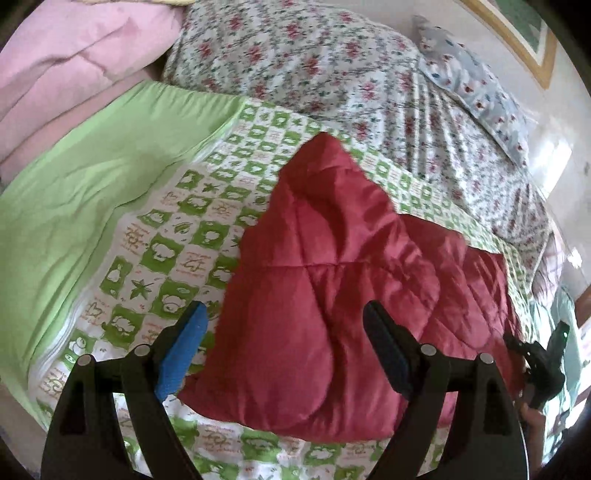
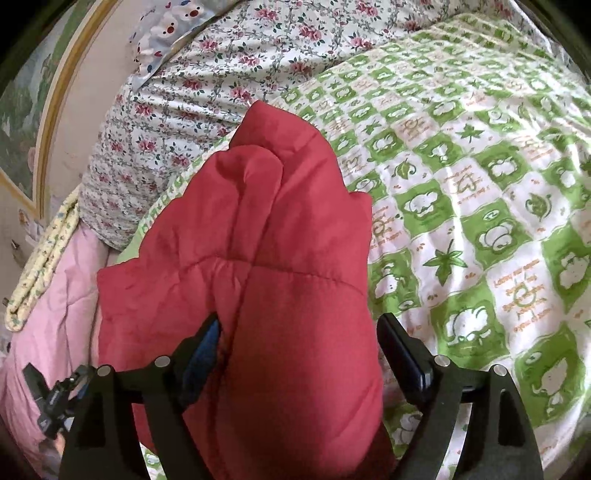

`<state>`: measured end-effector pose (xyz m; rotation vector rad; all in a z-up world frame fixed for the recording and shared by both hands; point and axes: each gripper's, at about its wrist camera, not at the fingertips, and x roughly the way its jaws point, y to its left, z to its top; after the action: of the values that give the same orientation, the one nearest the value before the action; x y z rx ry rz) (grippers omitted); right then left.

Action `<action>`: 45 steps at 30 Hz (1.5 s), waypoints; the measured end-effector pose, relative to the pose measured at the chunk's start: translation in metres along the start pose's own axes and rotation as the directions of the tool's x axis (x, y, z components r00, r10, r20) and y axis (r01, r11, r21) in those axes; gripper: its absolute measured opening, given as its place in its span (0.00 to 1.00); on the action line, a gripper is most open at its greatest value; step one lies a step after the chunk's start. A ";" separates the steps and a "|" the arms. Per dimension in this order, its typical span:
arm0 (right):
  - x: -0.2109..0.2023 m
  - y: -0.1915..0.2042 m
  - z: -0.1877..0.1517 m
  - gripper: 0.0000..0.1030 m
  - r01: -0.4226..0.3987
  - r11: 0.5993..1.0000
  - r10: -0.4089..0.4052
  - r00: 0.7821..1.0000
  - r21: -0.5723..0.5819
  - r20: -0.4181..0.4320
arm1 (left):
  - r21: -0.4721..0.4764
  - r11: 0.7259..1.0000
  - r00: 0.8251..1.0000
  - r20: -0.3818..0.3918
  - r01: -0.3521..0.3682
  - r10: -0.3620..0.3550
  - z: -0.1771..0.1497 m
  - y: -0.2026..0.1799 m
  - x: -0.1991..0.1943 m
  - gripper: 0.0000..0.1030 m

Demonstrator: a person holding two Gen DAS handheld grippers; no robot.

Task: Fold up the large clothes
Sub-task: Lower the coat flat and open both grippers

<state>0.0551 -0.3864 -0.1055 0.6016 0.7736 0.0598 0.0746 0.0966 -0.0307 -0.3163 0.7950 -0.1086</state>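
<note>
In our left wrist view, a pink quilt (image 1: 55,62) is piled at the far left, with a plain light-green sheet (image 1: 92,177) beside it. Next comes the green-and-white checked bedspread (image 1: 166,229), printed with little cartoon figures and leaves, which covers the bed. On it lies the red quilted jacket (image 1: 332,277), puffy and creased, bunched into a rough heap with stitched seams crossing its surface. Behind it rises a rose-patterned floral duvet (image 1: 314,66), and a pale blue pillow (image 1: 476,85) with red and blue motifs sits at the far right near a framed picture (image 1: 517,33) on the wall.

Our left gripper (image 1: 284,343) hovers just over the near edge of the jacket; its fingers (image 1: 184,350) stand wide apart, the left one blue-padded over the bedspread, the right one over red fabric. We cannot tell whether they touch the cloth. At the right edge we see the other gripper's dark body against the jacket's far side.

In our right wrist view, the framed picture (image 2: 22,122) is at far left, then the pink quilt (image 2: 48,314) and a folded yellow floral cloth (image 2: 44,258), then the floral duvet (image 2: 177,110). The jacket (image 2: 258,258) fills the middle and the bedspread (image 2: 480,184) spreads to the right. Our right gripper (image 2: 299,354) has its fingers (image 2: 406,354) spread apart on either side of a thick fold of the jacket, which bulges up between them; they are not closed on it.
</note>
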 end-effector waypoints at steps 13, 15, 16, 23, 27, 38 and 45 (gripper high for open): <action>-0.041 0.026 -0.009 0.83 0.139 0.987 -0.127 0.982 -0.078 0.142 | 0.120 0.992 0.999 0.004 0.051 -0.052 -0.012 -0.033 -0.016 0.84; -0.051 0.034 -0.011 0.83 0.156 0.983 -0.138 0.976 -0.101 0.170 | 0.127 0.990 0.998 -0.002 0.062 -0.062 -0.014 -0.037 -0.016 0.84; -0.055 0.038 -0.012 0.83 0.163 0.980 -0.141 0.973 -0.116 0.180 | 0.130 0.989 0.998 -0.005 0.065 -0.065 -0.015 -0.038 -0.016 0.84; -0.068 0.087 -0.027 0.83 0.206 0.939 -0.142 0.961 -0.276 0.235 | 0.197 0.975 0.995 -0.017 0.102 -0.100 -0.025 -0.060 -0.020 0.84; -0.058 0.118 -0.043 0.83 0.196 0.896 -0.124 0.972 -0.398 0.200 | 0.232 0.965 0.992 -0.040 0.123 -0.117 -0.033 -0.073 -0.019 0.84; -0.026 0.148 -0.069 0.84 0.159 0.848 -0.125 0.987 -0.506 0.101 | 0.301 0.944 0.989 -0.090 0.139 -0.116 -0.051 -0.086 -0.012 0.84; -0.010 0.145 -0.070 0.84 0.165 0.855 -0.154 0.986 -0.492 0.064 | 0.306 0.948 0.993 -0.105 0.085 -0.055 -0.049 -0.081 0.015 0.84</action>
<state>0.0252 -0.2340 -0.0609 0.0442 0.7460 0.0953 0.0516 0.0045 -0.0475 -0.0409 0.8471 -0.3148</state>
